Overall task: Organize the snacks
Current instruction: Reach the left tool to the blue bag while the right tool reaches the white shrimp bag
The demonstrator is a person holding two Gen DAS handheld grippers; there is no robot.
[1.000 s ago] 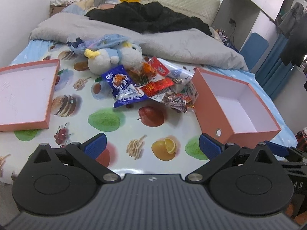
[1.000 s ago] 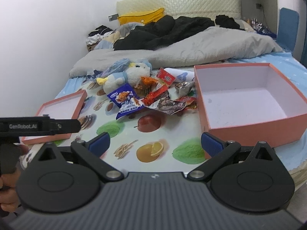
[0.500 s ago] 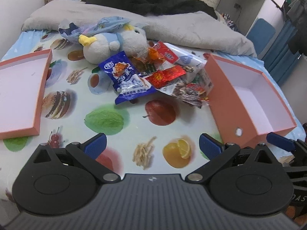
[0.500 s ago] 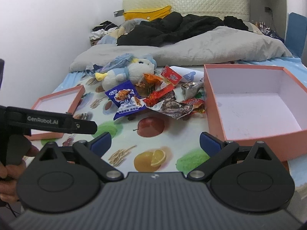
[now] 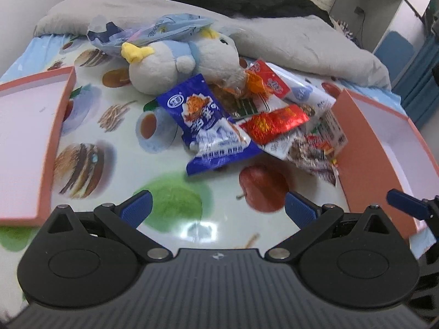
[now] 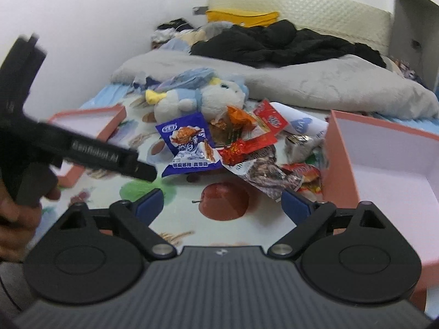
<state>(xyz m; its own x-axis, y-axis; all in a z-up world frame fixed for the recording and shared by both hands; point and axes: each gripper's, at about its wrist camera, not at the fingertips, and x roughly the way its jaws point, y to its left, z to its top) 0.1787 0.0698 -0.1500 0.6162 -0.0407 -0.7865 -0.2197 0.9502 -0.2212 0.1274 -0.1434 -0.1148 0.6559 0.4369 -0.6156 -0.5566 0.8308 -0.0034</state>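
Note:
A heap of snack packets lies on the fruit-print sheet: a blue packet (image 5: 208, 128) (image 6: 186, 142) in front, a red foil packet (image 5: 274, 122) (image 6: 247, 144) to its right, a dark printed one (image 6: 266, 172) nearest the box. An empty pink box (image 5: 365, 148) (image 6: 384, 170) stands right of the heap. My left gripper (image 5: 218, 209) hangs open above the sheet, short of the blue packet. My right gripper (image 6: 223, 201) stands wide with jaws closing, nothing between them, just short of the heap.
The box lid (image 5: 27, 137) (image 6: 90, 126) lies at the left. A plush penguin (image 5: 178, 60) (image 6: 197, 98) under a blue bag sits behind the snacks. A grey blanket (image 5: 274, 35) and black clothes cover the far bed. A hand holds the left gripper's body (image 6: 68, 150).
Both grippers have come forward and lower toward the snack heap, which now looms larger. The right view has rolled, and the left gripper's body now crosses further into it.

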